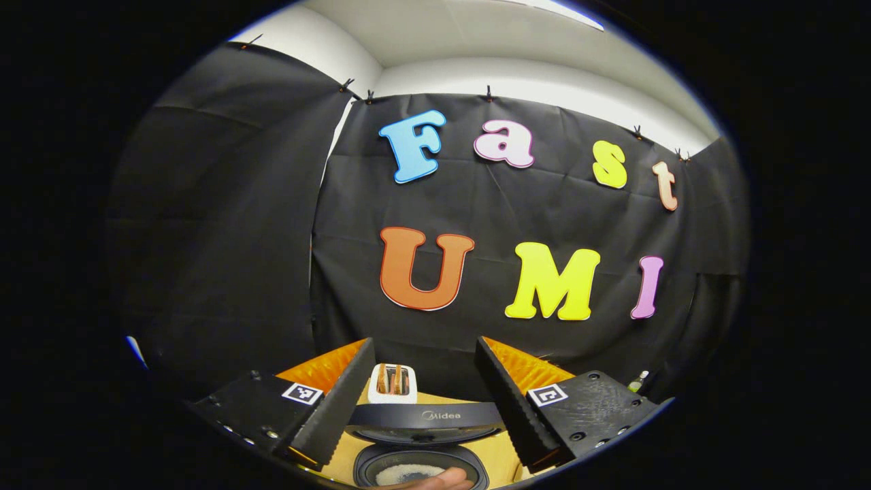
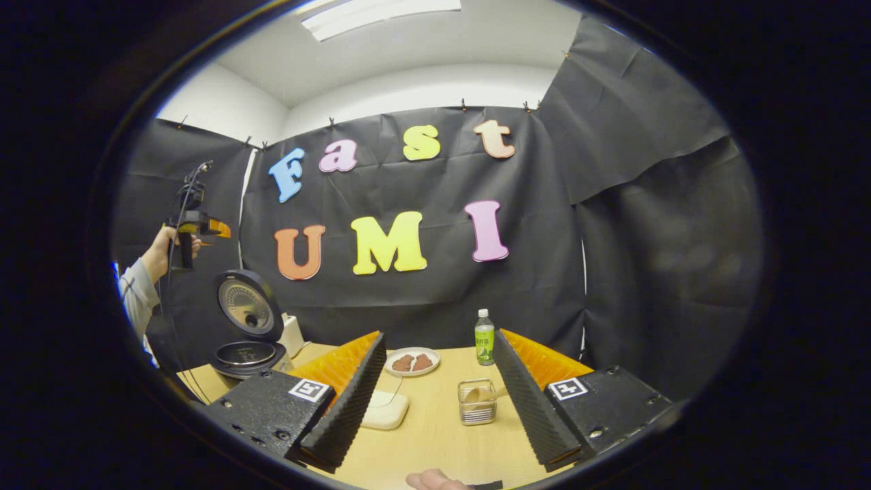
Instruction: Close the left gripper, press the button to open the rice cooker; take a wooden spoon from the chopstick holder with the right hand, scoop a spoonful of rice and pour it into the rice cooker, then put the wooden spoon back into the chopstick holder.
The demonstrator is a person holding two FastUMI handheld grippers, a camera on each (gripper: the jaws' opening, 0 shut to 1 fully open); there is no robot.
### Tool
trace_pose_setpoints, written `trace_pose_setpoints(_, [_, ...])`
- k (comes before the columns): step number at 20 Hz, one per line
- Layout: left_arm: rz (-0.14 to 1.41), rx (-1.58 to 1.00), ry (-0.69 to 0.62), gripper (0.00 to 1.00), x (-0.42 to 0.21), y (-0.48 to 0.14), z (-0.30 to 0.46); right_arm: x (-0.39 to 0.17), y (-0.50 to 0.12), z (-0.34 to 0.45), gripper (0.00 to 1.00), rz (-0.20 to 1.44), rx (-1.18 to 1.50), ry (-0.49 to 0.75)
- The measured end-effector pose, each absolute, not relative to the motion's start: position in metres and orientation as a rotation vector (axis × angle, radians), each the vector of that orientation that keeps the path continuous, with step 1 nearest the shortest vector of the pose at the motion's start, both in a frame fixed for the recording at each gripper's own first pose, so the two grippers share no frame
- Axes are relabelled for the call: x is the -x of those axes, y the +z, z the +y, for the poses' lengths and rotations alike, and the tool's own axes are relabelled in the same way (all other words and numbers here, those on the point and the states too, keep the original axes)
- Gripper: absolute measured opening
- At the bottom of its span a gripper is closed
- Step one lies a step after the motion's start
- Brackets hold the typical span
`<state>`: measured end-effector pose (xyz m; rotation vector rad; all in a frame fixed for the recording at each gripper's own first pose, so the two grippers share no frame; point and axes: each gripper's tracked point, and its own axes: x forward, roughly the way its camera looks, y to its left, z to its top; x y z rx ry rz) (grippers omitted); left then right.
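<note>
Wooden spoon (image 2: pixel 484 393) rests in the clear holder (image 2: pixel 476 403) on the worktop (image 2: pixel 435 435), well right of the open rice cooker (image 2: pixel 246 333). Right hand-held gripper (image 2: pixel 435 408) is released; left hand-held gripper (image 1: pixel 422 401) too, above the cooker. Approach the spoon's handle squarely before clenching.

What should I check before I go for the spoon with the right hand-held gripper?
1. Rice cooker lid open: ok, it stands upright.
2. Wooden spoon in the chopstick holder: ok.
3. Right hand-held gripper open and empty: ok.
4. Path to the holder: ok, it sits straight ahead between the fingers with bare table in front.
5. Left hand-held gripper away from the cooker: ok, held up above it.
6. Rice supply to scoop from: cannot tell; the rice I see lies in the cooker's pot.
</note>
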<state>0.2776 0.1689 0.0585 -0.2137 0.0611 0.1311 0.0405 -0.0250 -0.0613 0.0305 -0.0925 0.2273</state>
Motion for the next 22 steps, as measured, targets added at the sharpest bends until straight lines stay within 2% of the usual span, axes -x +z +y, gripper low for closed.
trace_pose_setpoints(6, [0.083,0.157,0.079,0.94,-0.324,0.029,0.141,-0.048,-0.076,-0.017,0.99,-0.081,-0.044,0.259])
trace_pose_setpoints(11, [0.115,0.147,0.112,0.94,-0.344,0.004,0.139,-0.052,-0.088,-0.021,1.00,-0.061,-0.050,0.250])
trace_pose_setpoints(16, [0.195,0.094,0.136,0.94,-0.343,-0.033,0.145,-0.044,-0.095,-0.014,1.00,-0.064,-0.064,0.258])
trace_pose_setpoints(19, [0.179,0.100,0.139,1.00,-0.332,-0.035,0.143,-0.034,-0.097,-0.013,1.00,-0.056,-0.069,0.260])
trace_pose_setpoints(22, [0.178,0.102,0.134,0.99,-0.316,-0.041,0.137,-0.019,-0.096,-0.010,1.00,-0.067,-0.085,0.275])
